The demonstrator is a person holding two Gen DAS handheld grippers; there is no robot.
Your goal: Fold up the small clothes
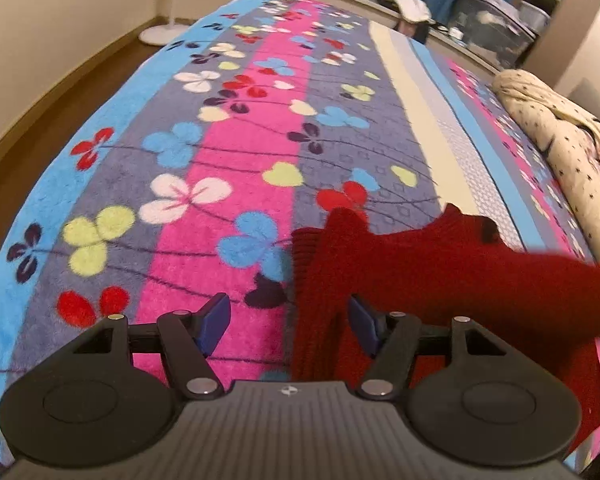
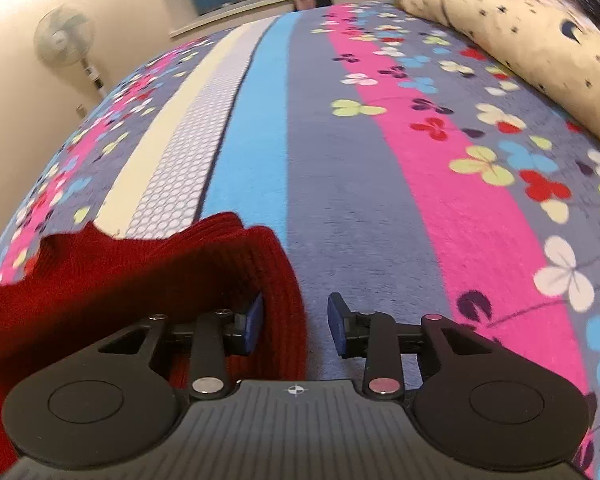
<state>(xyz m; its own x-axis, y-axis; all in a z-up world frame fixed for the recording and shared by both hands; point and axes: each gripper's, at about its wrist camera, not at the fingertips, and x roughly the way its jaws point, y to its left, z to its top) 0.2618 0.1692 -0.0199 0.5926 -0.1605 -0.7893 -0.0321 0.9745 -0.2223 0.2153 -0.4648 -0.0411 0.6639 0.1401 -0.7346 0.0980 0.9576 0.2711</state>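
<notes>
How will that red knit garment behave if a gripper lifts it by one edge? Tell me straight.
The red knit garment will likely droop and stretch: it already lies in soft bunched folds. Its ribbed edge looks thick enough to pinch without slipping. On the fleecy blanket it will probably drag and bunch rather than slide if pushed.

red knit garment: right end runs off frame in left wrist view, left end cut off in right wrist view, lower part hidden behind both gripper bodies. Windowsill clutter too blurred to identify.
</notes>
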